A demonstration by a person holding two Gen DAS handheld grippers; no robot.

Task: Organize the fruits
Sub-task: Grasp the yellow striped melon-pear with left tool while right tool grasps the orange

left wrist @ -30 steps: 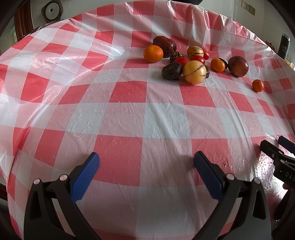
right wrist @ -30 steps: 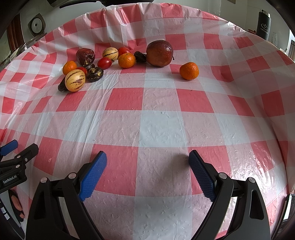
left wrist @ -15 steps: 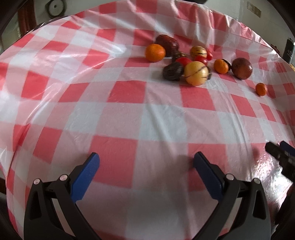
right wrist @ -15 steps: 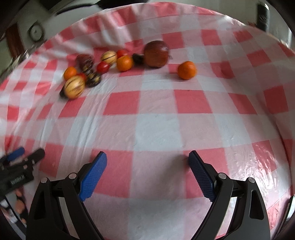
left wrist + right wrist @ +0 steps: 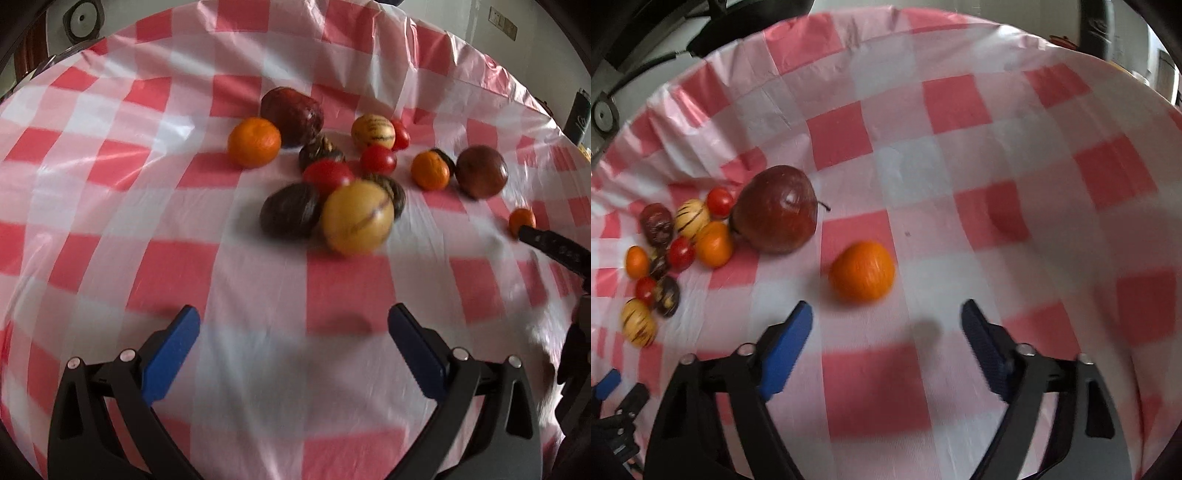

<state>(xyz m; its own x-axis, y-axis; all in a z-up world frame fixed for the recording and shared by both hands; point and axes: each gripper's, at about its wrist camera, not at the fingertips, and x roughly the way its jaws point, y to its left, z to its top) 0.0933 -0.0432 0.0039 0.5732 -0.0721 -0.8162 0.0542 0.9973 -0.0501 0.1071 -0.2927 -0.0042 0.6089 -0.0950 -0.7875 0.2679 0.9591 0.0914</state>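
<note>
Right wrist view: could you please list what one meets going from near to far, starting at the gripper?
Right gripper → lone orange → apple → far edge of the tablecloth.

No text can be read with any certainty. The right gripper [image 5: 554,247], entering at the right edge of the left wrist view, bears pale lettering on its black finger, too blurred to make out. A dark flask [image 5: 580,118] beyond the table's far right edge carries a pale mark that cannot be read either.
</note>
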